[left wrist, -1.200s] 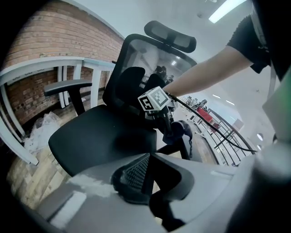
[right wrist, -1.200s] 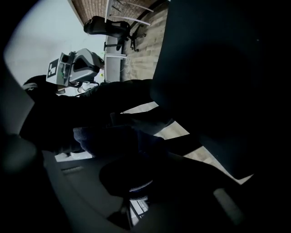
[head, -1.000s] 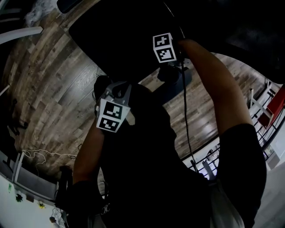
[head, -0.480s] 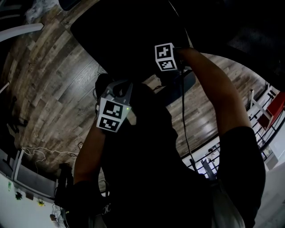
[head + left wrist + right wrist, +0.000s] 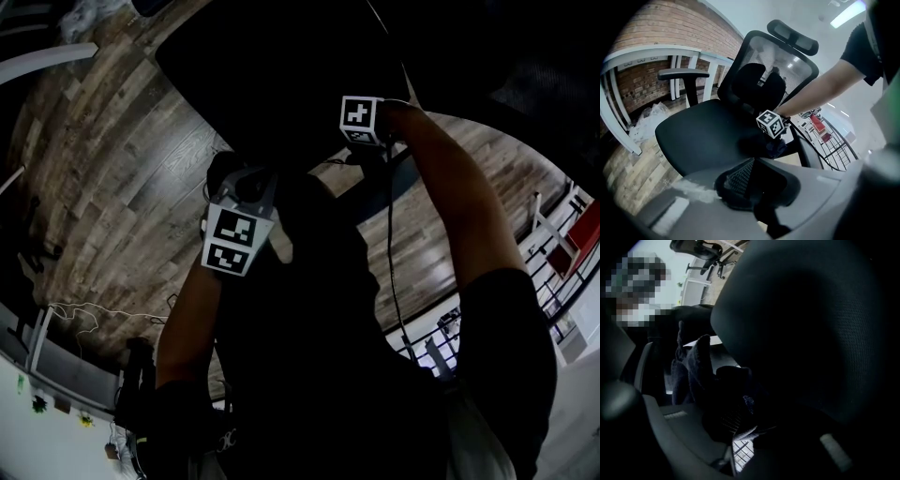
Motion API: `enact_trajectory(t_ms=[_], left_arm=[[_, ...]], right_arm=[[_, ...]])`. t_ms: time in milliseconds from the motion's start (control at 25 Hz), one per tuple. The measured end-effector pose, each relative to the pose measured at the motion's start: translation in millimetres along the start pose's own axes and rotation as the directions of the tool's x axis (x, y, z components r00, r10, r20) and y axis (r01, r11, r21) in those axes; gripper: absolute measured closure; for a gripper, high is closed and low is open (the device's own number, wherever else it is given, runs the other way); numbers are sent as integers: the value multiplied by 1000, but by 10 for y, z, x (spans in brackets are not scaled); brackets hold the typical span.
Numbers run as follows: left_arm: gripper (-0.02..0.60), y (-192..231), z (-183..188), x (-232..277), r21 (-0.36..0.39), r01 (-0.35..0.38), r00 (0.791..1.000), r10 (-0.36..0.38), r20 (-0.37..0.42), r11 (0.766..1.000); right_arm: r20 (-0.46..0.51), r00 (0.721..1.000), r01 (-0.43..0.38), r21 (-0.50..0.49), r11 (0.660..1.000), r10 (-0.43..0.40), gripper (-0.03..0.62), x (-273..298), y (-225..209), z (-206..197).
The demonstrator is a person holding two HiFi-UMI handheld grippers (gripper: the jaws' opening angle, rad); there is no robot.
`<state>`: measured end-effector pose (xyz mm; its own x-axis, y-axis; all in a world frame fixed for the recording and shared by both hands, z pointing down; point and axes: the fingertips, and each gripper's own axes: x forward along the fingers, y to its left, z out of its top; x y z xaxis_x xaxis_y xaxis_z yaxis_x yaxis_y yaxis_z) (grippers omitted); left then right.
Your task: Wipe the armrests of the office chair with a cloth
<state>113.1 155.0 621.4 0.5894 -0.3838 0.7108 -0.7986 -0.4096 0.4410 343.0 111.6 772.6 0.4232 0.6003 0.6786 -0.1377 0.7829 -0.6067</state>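
right gripper [image 5: 740, 404] pinching cloth [image 5: 696, 371] at near armrest [image 5: 809, 154], wipe seemingly under way | left gripper [image 5: 752, 164] pressed together, empty | far armrest [image 5: 683, 73] probably left

No text, brand, number or sign can be read in any view; the only printed marks are black-and-white square patterns on the left gripper's cube [image 5: 232, 242] and the right gripper's cube [image 5: 359, 119]; these patterns hold no letters or digits; the left gripper view shows the same kind of pattern on the right gripper's cube, nothing legible there either; the right gripper view is too dark to make out any print.
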Motion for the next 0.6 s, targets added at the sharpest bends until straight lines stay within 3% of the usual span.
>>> enact_trajectory(t_ms=[240,360,600], left_arm=[[575,-46,77,26,21,3,1000,-3,-4,1000],[575,-72,130,50,33,4,1000,-4,-11,999],[575,-162,175,12,51,10,1000,-9,-20,999]], right_arm=[[46,996,80,-35,996,-79,545,-12,-158,26],[13,997,73,-58,996,-72,548,-88,-157,-34],[-141,985,-121,-165,979,98,549,-455,293,-246]])
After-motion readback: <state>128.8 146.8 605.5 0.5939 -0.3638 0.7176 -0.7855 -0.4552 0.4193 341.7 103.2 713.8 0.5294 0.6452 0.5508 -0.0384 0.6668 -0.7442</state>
